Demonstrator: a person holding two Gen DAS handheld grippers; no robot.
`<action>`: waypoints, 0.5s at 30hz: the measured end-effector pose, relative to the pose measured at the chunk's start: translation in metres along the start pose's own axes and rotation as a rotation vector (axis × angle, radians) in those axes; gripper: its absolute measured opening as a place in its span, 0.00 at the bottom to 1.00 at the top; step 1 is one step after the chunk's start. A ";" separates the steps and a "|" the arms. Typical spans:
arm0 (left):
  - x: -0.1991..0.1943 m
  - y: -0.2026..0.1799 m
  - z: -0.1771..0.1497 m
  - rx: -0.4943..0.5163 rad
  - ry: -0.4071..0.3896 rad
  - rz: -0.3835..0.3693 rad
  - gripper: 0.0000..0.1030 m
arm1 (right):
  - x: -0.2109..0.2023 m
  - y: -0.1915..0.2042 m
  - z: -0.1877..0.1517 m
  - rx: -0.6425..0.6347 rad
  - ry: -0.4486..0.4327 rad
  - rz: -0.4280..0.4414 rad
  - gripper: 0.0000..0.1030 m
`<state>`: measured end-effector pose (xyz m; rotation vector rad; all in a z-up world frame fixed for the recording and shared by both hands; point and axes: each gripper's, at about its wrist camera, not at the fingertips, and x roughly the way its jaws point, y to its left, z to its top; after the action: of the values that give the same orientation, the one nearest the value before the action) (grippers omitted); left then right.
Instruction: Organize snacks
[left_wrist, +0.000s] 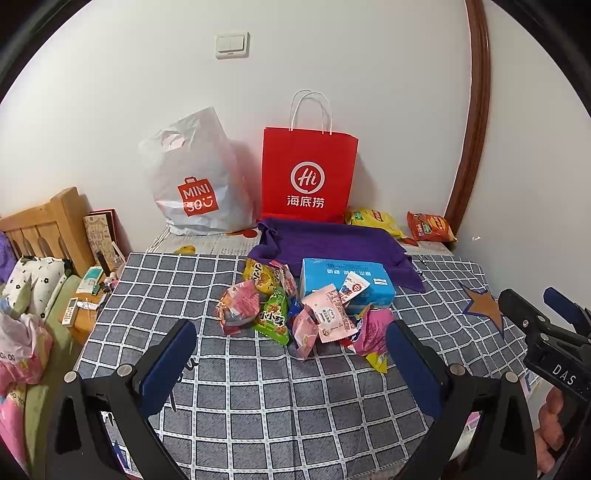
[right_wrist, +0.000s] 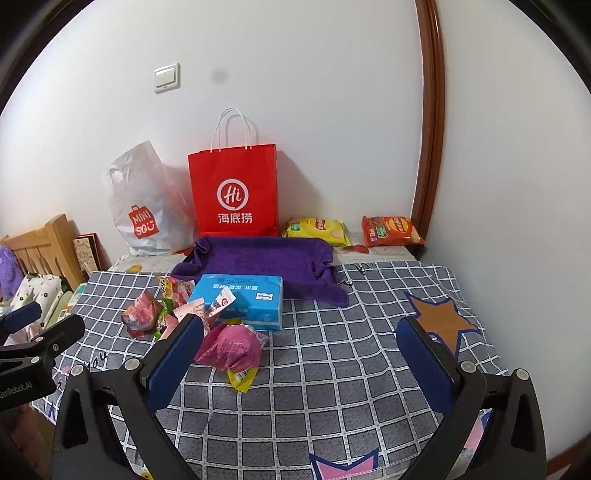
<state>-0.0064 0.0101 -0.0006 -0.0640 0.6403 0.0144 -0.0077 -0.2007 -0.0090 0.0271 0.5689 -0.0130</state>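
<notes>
wall switch (left_wrist: 232, 45) | purple towel (left_wrist: 332, 242) | wooden headboard (left_wrist: 48, 225) | checked cloth (left_wrist: 295, 387)

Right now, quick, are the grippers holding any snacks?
Left gripper: open, holding nothing.
Right gripper: open, holding nothing.

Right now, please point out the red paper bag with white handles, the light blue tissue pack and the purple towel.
Red paper bag (left_wrist: 308, 177), left wrist view, front face.
Light blue tissue pack (right_wrist: 243, 297), right wrist view, top.
Purple towel (right_wrist: 266, 256), right wrist view, middle.
</notes>
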 end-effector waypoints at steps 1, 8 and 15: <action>0.000 0.000 0.000 -0.001 0.000 0.000 1.00 | 0.000 0.000 0.000 0.003 0.000 0.001 1.00; 0.002 0.001 0.000 -0.010 0.002 0.002 1.00 | -0.003 -0.001 -0.001 0.006 -0.006 0.004 1.00; 0.002 0.001 0.000 -0.010 0.003 0.005 1.00 | -0.003 -0.001 -0.001 0.007 -0.009 0.001 1.00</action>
<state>-0.0051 0.0107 -0.0020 -0.0725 0.6434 0.0223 -0.0112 -0.2018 -0.0079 0.0339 0.5600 -0.0143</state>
